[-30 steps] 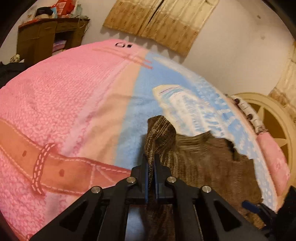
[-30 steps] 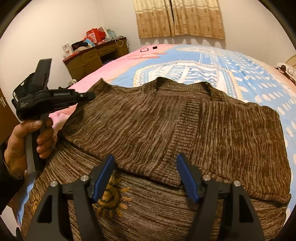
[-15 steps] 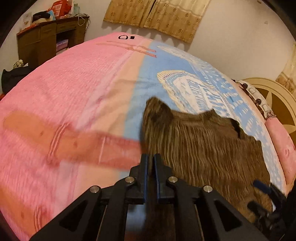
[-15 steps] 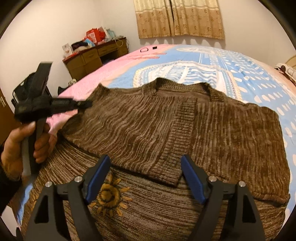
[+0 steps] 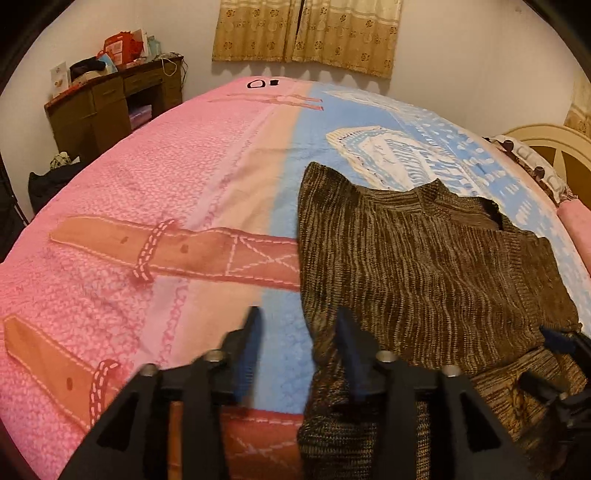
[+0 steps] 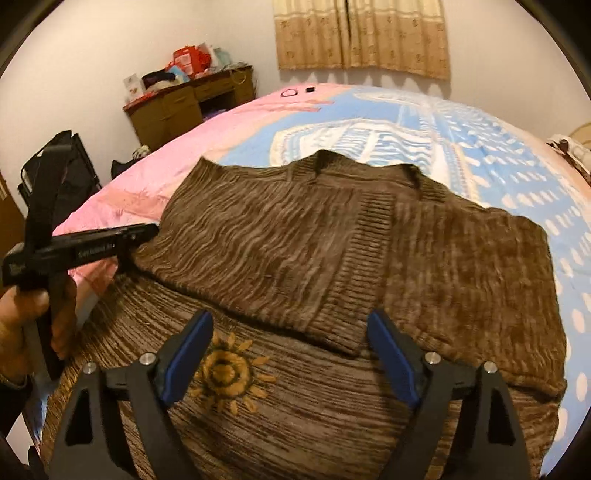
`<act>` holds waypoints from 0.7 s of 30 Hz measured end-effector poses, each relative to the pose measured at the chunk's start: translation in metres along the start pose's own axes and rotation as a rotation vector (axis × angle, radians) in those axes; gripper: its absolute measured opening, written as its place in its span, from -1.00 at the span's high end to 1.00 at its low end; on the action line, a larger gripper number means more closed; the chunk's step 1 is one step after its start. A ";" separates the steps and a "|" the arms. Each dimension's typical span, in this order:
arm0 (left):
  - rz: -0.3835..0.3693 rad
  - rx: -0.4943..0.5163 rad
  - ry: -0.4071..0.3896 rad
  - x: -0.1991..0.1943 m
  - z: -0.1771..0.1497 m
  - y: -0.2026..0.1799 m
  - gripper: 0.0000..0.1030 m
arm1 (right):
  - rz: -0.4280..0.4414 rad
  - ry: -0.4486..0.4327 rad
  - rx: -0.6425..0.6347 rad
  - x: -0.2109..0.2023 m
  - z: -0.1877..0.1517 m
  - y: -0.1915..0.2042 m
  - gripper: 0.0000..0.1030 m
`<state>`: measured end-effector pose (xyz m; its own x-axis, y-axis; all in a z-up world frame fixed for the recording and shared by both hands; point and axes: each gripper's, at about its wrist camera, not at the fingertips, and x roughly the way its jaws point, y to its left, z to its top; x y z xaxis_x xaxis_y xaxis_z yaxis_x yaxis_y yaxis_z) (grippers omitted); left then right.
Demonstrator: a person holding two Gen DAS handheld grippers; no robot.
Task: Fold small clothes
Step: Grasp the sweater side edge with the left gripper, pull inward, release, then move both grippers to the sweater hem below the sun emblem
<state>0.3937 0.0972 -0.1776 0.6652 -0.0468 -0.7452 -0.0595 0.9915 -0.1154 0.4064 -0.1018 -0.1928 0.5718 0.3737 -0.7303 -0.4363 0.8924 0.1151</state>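
Observation:
A brown knit sweater lies on the bed with both sleeves folded across its body and a yellow sun motif near its hem. My left gripper hovers at the sweater's left edge. Its jaws are opening, and the edge lies loose between them, with no pad pressing on it. A hand holds that left gripper in the right wrist view. My right gripper stands over the lower middle, jaws still widening, with the ribbed cuff lying beneath the gap. The right gripper's blue fingertips show at the far right.
The bed wears a pink and blue blanket. A cluttered wooden desk stands by the far left wall, with dark bags near it. Curtains hang behind. A cream headboard and pillows are at right.
My left gripper was shut on the sweater's raised shoulder; it laid the cloth flat, swung sideways and has opened. The right jaws have spread wider without moving off.

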 end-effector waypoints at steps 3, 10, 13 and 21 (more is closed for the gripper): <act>0.012 0.008 0.002 0.000 0.000 -0.002 -0.06 | -0.005 0.062 0.014 0.012 -0.007 -0.005 -0.71; 0.008 0.008 0.005 0.001 0.000 -0.003 -0.12 | -0.038 0.057 0.004 0.006 -0.010 0.000 -0.68; 0.011 0.008 0.008 -0.003 -0.003 -0.004 -0.17 | -0.047 0.067 -0.008 0.008 -0.008 0.002 -0.68; 0.008 0.010 0.021 -0.012 -0.012 -0.004 -0.28 | -0.059 0.068 -0.011 0.007 -0.010 0.002 -0.68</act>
<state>0.3771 0.0920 -0.1761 0.6491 -0.0414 -0.7596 -0.0568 0.9931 -0.1027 0.4023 -0.1003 -0.2047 0.5481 0.3023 -0.7799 -0.4111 0.9094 0.0636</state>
